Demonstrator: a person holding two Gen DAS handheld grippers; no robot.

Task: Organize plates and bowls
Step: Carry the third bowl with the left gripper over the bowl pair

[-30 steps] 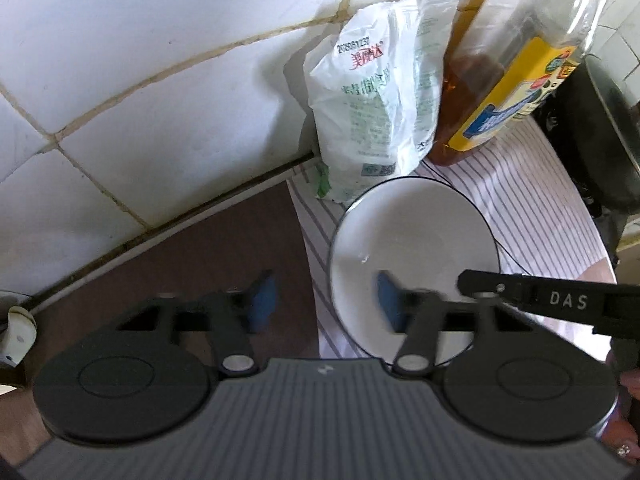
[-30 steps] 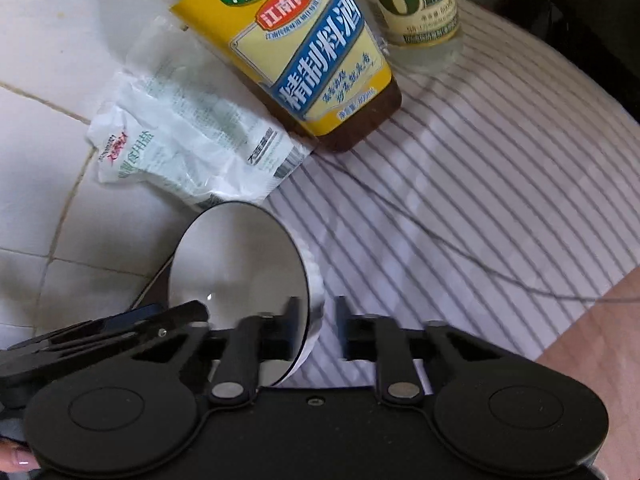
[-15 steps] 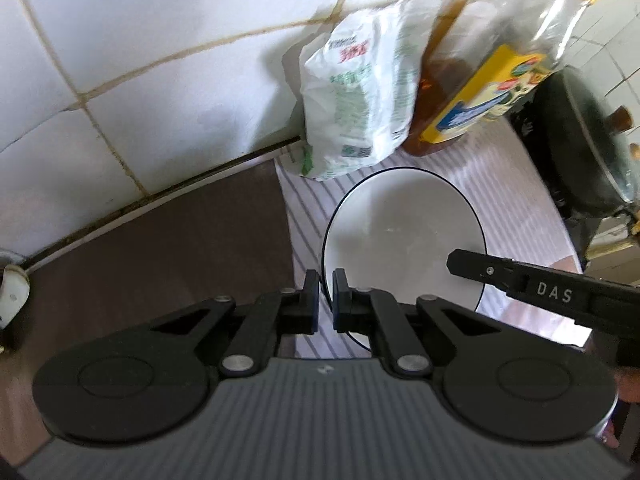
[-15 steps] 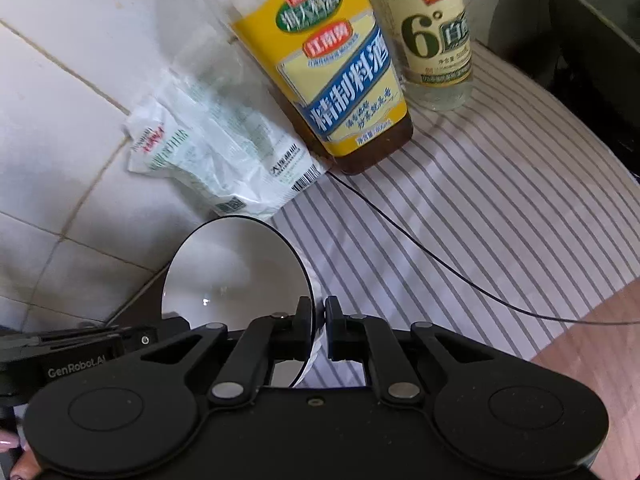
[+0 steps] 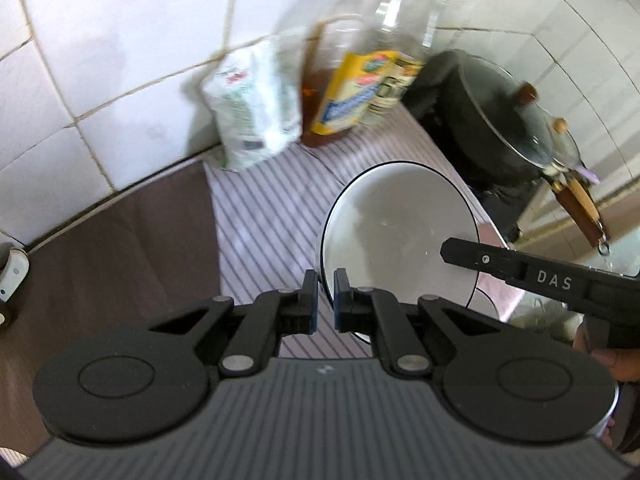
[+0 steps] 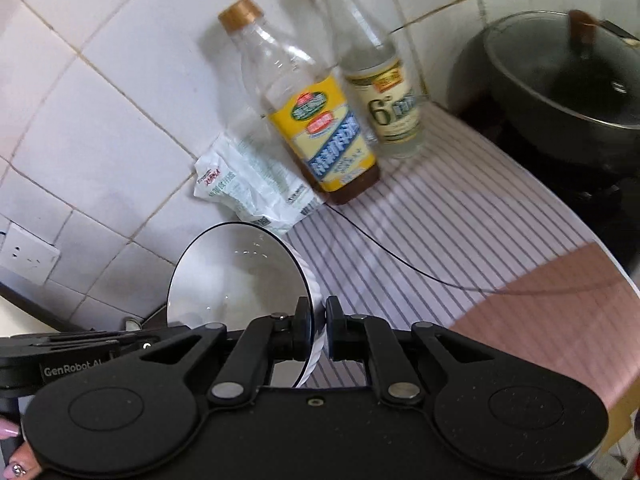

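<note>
Two bottles (image 6: 320, 120) stand behind the bowl (image 6: 236, 276), beside a pot (image 6: 560, 92).

Both wrist views looked down, close, over their own tongs toward the tiled wall, sharing the white bowl (image 5: 396, 232) (image 6: 236, 276) (seen from opposite sides) and the bottles.

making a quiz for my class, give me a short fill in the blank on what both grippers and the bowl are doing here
1. Both the left gripper and the right gripper are shut on the rim of the white ____.
2. The tablecloth under the bottles has a ____ pattern.
3. The cap of the clear vinegar bottle is ____.
4. The dark pot is covered by a ____ lid.

Missing words: bowl; striped; yellow; glass
</note>
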